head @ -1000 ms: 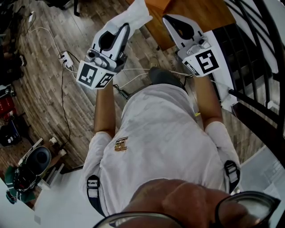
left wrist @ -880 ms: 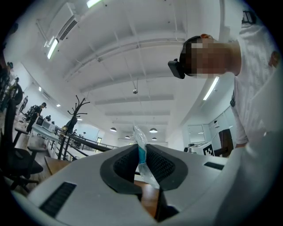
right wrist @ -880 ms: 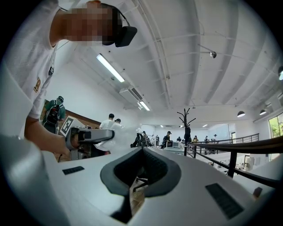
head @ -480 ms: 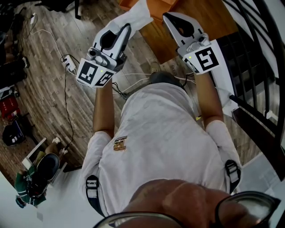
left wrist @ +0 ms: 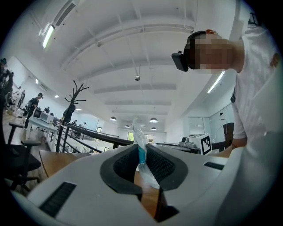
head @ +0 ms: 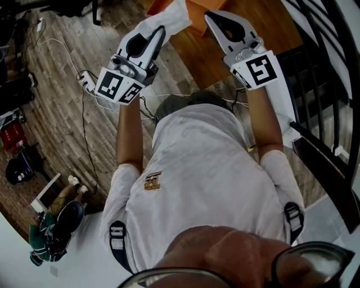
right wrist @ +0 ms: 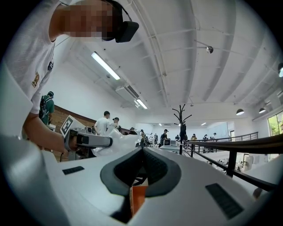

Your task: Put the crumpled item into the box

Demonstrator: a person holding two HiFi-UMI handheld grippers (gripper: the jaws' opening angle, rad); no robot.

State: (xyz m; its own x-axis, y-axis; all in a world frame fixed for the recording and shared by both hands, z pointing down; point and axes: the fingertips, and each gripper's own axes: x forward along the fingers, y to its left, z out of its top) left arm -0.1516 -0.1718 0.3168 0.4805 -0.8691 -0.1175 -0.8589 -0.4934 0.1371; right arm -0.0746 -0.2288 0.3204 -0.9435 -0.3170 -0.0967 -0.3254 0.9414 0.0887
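Since a second ago more of the wooden desk (head: 225, 62) has come in under my two outstretched arms, and the orange box (head: 198, 8) at its near edge now sits just past the tips of both tools, while the plank floor (head: 56, 112) and its clutter have slid back to my left.

My left hand-held gripper (head: 160, 32) is clamped on the crumpled item (head: 169, 19), a thin white plastic wrapper with a blue band that is pinched flat between the pads. The wrapper's long axis runs along the line of the jaws. Its loose end sticks out beyond the tips, pointing away from me and slightly right, toward the box, whose left edge it overlaps in the head view. It is in the air, not in the box.

My right hand-held gripper (head: 211, 17) is closed with nothing between its pads. It points the same way, level with the left one, with the orange box showing below its jaws.
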